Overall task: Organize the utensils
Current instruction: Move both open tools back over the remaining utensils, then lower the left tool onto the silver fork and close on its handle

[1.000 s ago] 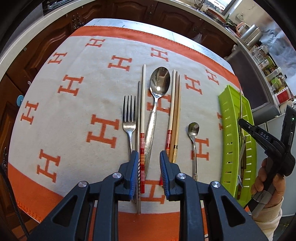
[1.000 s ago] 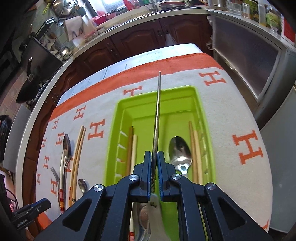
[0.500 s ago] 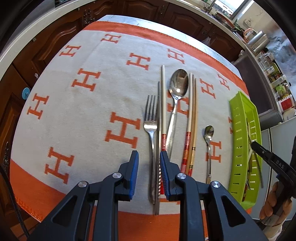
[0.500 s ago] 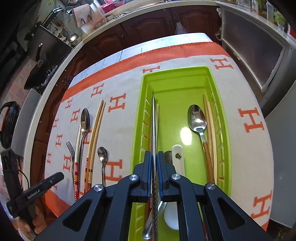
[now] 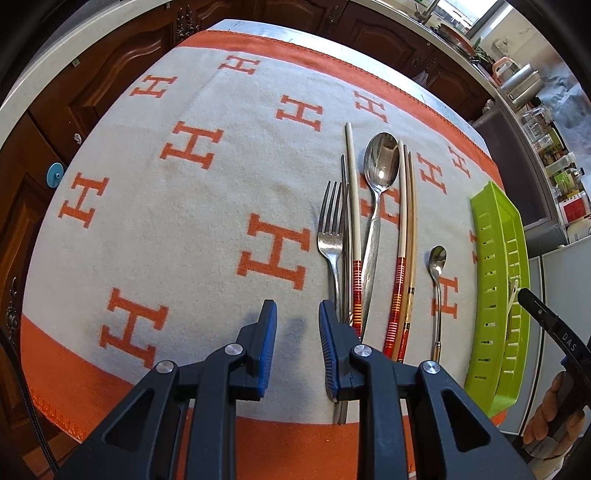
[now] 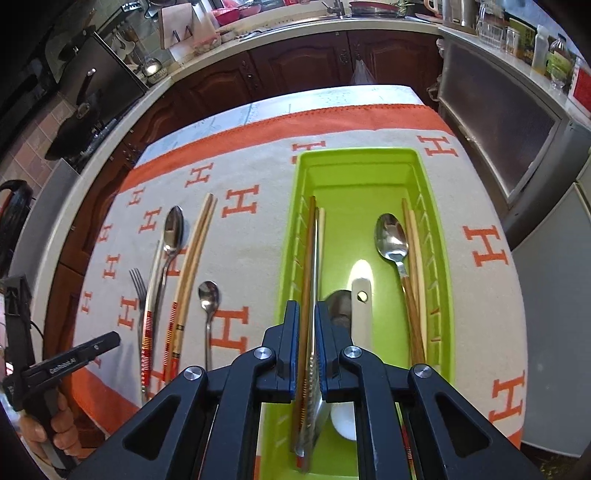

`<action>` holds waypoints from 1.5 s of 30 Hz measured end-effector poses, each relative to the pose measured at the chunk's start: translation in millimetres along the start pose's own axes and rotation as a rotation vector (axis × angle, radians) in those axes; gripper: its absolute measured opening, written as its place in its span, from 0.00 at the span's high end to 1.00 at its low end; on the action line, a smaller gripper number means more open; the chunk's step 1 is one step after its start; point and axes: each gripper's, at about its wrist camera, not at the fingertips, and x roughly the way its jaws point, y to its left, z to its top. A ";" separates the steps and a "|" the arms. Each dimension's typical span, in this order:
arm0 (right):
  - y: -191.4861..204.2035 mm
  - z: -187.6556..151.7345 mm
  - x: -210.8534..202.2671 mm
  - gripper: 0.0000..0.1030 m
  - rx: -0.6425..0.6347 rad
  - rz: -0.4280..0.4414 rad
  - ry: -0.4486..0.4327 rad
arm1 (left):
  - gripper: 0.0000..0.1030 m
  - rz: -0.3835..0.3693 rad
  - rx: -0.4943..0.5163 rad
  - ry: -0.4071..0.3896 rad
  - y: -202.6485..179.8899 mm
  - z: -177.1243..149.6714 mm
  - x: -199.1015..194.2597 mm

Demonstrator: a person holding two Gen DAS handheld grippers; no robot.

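My left gripper (image 5: 297,322) is open and empty, low over the cloth. Its right finger covers the handle ends of the fork (image 5: 332,236) and a metal chopstick (image 5: 345,221). To their right lie a red-banded white chopstick (image 5: 352,206), a large spoon (image 5: 380,166), a chopstick pair (image 5: 406,221) and a small spoon (image 5: 437,258). My right gripper (image 6: 306,332) hangs over the green tray (image 6: 358,155). Its jaws are opening, and a metal chopstick (image 6: 316,258) lies loose between them along the tray's left side.
The tray also holds a spoon (image 6: 391,236), wooden chopsticks (image 6: 413,258), a white handle (image 6: 360,306) and a brown chopstick (image 6: 308,258). The H-patterned cloth (image 5: 184,206) covers the table. Dark cabinets and a cluttered counter (image 6: 332,26) ring it.
The right gripper brought the metal chopstick down flat into the tray and its jaws parted. The left gripper shifted left, from straddling the handles to beside the fork.
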 end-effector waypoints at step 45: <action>66.7 -31.7 -1.7 0.88 -0.138 0.184 0.003 | 0.95 -0.067 0.132 -0.007 -19.9 11.4 31.1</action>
